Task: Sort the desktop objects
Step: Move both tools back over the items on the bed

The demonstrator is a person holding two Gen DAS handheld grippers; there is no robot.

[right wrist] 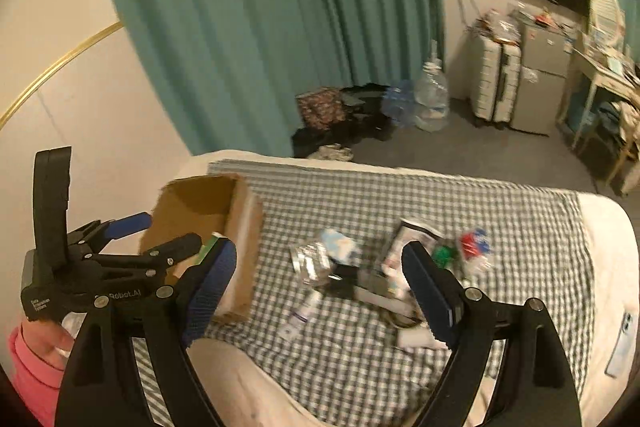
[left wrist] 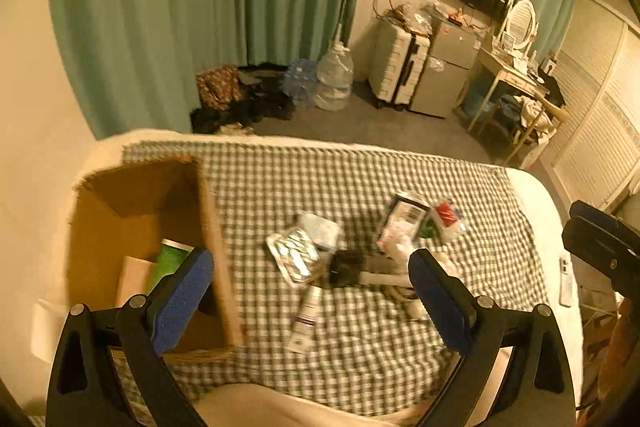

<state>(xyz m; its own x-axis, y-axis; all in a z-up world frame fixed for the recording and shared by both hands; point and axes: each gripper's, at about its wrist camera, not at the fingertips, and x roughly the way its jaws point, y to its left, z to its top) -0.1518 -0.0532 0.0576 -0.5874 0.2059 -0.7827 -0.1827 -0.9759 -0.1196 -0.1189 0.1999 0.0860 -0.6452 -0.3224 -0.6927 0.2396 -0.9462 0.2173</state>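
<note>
Checked green-and-white cloth (left wrist: pixel 360 327) is lying flat over a pale padded surface, and a brown corrugated cardboard box (left wrist: pixel 132 227) is sitting open at its left edge with a green-labelled package (left wrist: pixel 170 259) resting inside. Small items are clustering in a loose pile at mid-cloth: a crinkled silvery foil blister pack (left wrist: pixel 294 255), a white squeeze tube (left wrist: pixel 306 319), a black boxy object (left wrist: pixel 346 267) and a red-and-clear plastic packet (left wrist: pixel 446 217). The left gripper (left wrist: pixel 312 291) is hovering above them, its blue-padded fingers spread wide and holding nothing. The right gripper (right wrist: pixel 320 291) is likewise gaping empty over the pile. A pale slab-shaped phone (right wrist: pixel 620 343) is lying at the right edge.
</note>
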